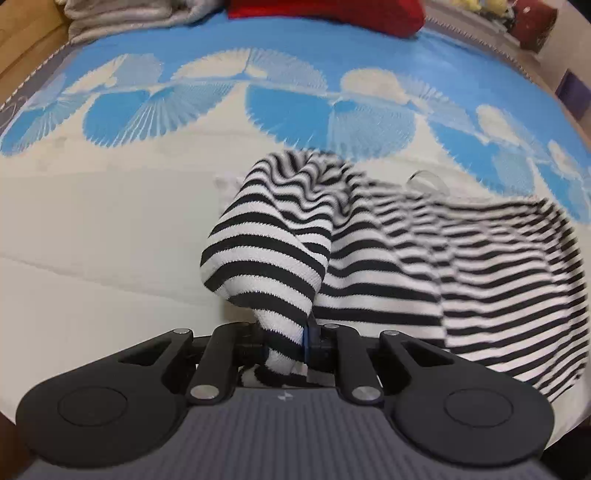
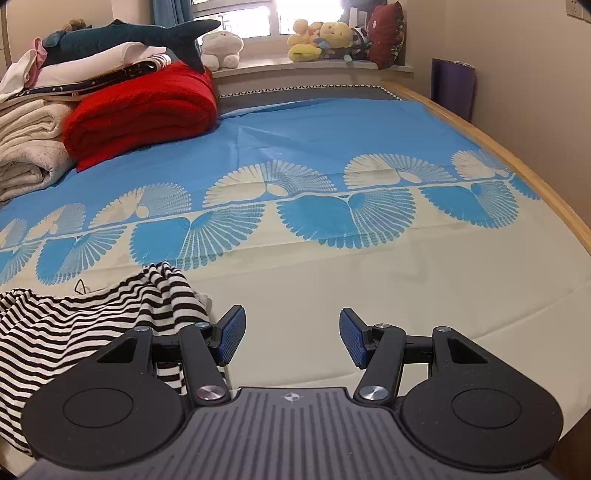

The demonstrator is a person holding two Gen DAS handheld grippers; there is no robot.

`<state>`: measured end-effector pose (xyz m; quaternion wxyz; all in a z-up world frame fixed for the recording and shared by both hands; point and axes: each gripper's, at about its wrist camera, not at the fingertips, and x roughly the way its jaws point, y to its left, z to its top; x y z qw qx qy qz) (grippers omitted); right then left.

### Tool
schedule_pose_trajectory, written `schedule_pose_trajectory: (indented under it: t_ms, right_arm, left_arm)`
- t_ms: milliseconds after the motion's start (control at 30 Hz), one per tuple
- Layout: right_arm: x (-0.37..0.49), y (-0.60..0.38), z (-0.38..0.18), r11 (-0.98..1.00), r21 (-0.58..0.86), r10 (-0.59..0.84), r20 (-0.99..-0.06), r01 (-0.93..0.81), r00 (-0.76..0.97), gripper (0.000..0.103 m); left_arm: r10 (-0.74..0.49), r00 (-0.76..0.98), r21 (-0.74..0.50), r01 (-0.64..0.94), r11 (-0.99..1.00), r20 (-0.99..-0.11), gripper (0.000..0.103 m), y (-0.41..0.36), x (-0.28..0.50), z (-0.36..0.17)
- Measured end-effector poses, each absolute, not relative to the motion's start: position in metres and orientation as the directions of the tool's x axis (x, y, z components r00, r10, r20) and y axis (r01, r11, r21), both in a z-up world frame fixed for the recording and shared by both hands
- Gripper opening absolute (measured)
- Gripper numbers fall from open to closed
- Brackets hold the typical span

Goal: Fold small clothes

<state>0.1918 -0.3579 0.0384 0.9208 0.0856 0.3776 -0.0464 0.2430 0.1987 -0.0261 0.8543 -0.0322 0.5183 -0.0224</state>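
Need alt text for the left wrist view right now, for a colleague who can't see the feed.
The left gripper is shut on a fold of the striped garment, lifting it off the blue and cream bedsheet. A red blanket lies at the far edge.

No legible text, number or brand. Only a small white emblem is printed on each grey hand-held gripper body.
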Motion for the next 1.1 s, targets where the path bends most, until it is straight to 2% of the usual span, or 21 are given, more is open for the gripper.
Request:
schedule_pose_trajectory:
  t_ms: [167, 400, 467, 533, 700, 800, 833, 867, 900, 1000, 1100]
  right_arm:
    - [0.190, -0.360, 0.040, 0.978, 0.138, -0.019, -0.697, 0.159, 0.717, 0.058]
    - [0.188, -0.366, 0.040, 0.976, 0.137, -0.026, -0.697, 0.168, 0.717, 0.058]
    - [0.189, -0.369, 0.040, 0.975, 0.140, -0.027, -0.697, 0.173, 0.717, 0.058]
    - [0.190, -0.371, 0.040, 0.974, 0.140, -0.030, -0.697, 0.177, 0.717, 0.058]
    - [0.193, -0.373, 0.039, 0.973, 0.140, -0.035, -0.701, 0.185, 0.713, 0.058]
    - [0.195, -0.371, 0.039, 0.972, 0.144, -0.033, -0.702, 0.187, 0.712, 0.058]
    - [0.196, -0.370, 0.039, 0.972, 0.145, -0.030, -0.703, 0.185, 0.710, 0.058]
    - [0.196, -0.368, 0.039, 0.973, 0.147, -0.025, -0.703, 0.180, 0.710, 0.058]
    - [0.196, -0.367, 0.039, 0.973, 0.151, -0.017, -0.702, 0.172, 0.712, 0.058]
    - [0.199, -0.360, 0.039, 0.975, 0.171, 0.018, -0.702, 0.143, 0.712, 0.058]
    - [0.202, -0.348, 0.042, 0.972, 0.207, 0.063, -0.688, 0.112, 0.723, 0.058]
  left_arm:
    - [-0.185, 0.532, -0.172, 0.073, 0.982, -0.826, 0.016, 0.164, 0.241, 0.006]
    - [-0.372, 0.539, -0.249, 0.289, 0.924, -0.756, 0.014, 0.068, 0.232, 0.032]
    - [-0.440, 0.514, -0.295, 0.341, 0.892, -0.736, 0.007, 0.039, 0.231, 0.034]
    - [-0.521, 0.480, -0.362, 0.388, 0.847, -0.706, 0.007, 0.010, 0.229, 0.035]
    - [-0.551, 0.401, -0.367, 0.450, 0.814, -0.732, 0.007, -0.066, 0.230, 0.015]
    - [-0.510, 0.374, -0.315, 0.472, 0.823, -0.774, 0.015, -0.098, 0.232, 0.000]
    - [-0.505, 0.361, -0.310, 0.478, 0.822, -0.784, 0.026, -0.104, 0.233, -0.004]
    - [-0.507, 0.345, -0.317, 0.479, 0.819, -0.790, 0.042, -0.106, 0.234, -0.006]
    - [-0.514, 0.337, -0.327, 0.477, 0.815, -0.789, 0.045, -0.104, 0.235, -0.007]
    - [-0.541, 0.393, -0.363, 0.442, 0.820, -0.744, 0.046, -0.074, 0.238, 0.007]
    - [-0.597, 0.443, -0.471, 0.369, 0.802, -0.669, 0.047, -0.033, 0.241, 0.023]
